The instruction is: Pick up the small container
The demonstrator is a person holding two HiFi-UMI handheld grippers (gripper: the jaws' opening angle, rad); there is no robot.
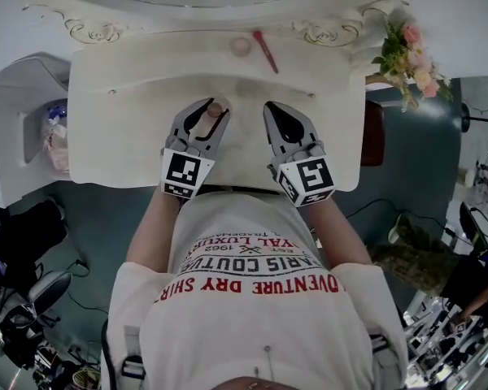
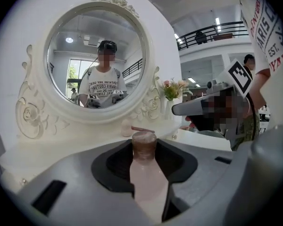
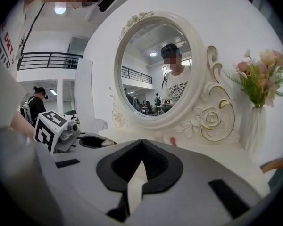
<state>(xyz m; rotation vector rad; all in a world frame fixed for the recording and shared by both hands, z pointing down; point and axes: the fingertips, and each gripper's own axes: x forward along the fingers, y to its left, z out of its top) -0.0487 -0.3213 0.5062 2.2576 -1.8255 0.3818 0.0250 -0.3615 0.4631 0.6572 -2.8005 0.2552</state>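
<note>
Your left tongs (image 2: 144, 145) are pinching the small container (image 2: 148, 182), a pale pink bottle with a brown cap. Its body fills the gap between the jaws, and the cap pokes out past their tips. You cannot tell whether its base rests on the tabletop (image 1: 122, 128). Your right tongs (image 3: 141, 142) are pressed together at the tips with nothing between them. They sit just beside the left pair, over the middle of the white tabletop. Farther back, near the round mirror (image 2: 96, 55), lie a pink disc (image 1: 241, 45) and a red stick (image 1: 266, 51). Flowers (image 1: 411, 51) stand at the far right corner.
</note>
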